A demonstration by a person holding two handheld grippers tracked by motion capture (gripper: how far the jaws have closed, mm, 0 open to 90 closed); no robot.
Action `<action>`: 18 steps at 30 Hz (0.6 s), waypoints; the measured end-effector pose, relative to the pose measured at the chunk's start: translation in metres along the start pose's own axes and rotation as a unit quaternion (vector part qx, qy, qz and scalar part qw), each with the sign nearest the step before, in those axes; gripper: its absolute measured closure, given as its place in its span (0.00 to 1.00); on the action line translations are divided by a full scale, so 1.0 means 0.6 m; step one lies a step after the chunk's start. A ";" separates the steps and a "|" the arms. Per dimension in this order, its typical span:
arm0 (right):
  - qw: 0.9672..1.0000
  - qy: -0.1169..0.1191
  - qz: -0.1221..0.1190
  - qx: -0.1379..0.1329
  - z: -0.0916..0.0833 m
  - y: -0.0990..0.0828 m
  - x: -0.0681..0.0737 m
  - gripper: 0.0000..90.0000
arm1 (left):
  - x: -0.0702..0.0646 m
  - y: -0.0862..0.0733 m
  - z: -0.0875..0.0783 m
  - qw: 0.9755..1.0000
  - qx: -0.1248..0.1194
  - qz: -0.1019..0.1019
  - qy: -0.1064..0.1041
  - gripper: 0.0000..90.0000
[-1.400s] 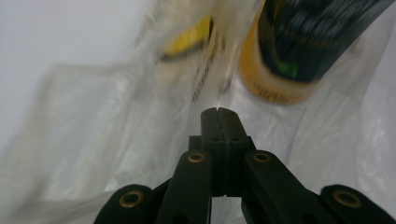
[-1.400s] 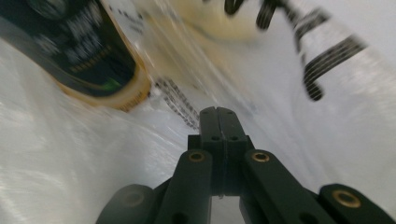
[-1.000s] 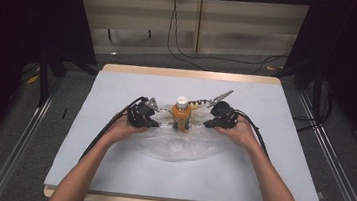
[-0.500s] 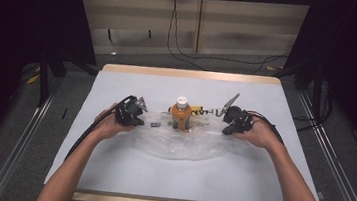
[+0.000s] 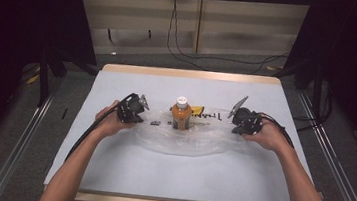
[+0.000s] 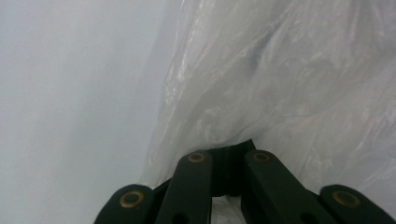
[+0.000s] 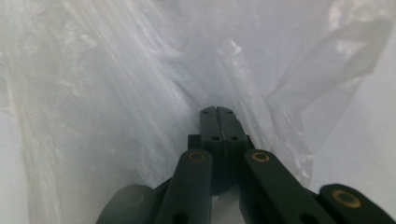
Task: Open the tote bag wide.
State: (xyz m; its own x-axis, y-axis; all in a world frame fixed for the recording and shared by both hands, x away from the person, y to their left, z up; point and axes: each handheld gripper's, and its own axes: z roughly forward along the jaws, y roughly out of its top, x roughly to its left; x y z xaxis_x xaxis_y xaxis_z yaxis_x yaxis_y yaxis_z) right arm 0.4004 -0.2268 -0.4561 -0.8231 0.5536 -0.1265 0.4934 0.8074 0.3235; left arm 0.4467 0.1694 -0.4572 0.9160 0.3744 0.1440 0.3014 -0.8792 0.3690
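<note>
A clear plastic bag (image 5: 190,141) lies spread across the middle of the white table (image 5: 168,175). An orange bottle (image 5: 180,115) with a white cap stands upright at the bag's far edge. My left gripper (image 5: 137,110) is at the bag's left end, shut on the plastic bag (image 6: 289,84), and the film covers its tips (image 6: 232,148). At the bag's right end my right gripper (image 5: 238,121) is shut, its jaws (image 7: 218,114) pressed together with folds of the plastic bag (image 7: 116,84) around them.
A yellow packet (image 5: 204,114) with dark lettering lies just behind and right of the bottle. A small dark piece (image 5: 155,123) sits on the table between the left gripper and the bottle. Cables (image 5: 183,40) run on the floor beyond the table.
Both hands have moved apart, left going left and right going right, and the plastic bag is stretched wider between them. The bottle has stayed in place.
</note>
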 end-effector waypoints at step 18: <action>1.000 0.027 -0.009 -0.008 -0.012 -0.025 0.018 1.00 | 0.006 0.003 0.004 0.999 0.018 0.009 0.036 1.00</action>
State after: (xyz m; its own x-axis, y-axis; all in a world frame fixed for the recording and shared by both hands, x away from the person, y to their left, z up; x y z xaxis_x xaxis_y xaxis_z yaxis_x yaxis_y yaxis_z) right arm 0.3822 -0.2346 -0.4554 -0.8461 0.5268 -0.0815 0.4741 0.8135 0.3366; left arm 0.4514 0.1682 -0.4584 0.9005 0.3776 0.2156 0.2960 -0.8956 0.3321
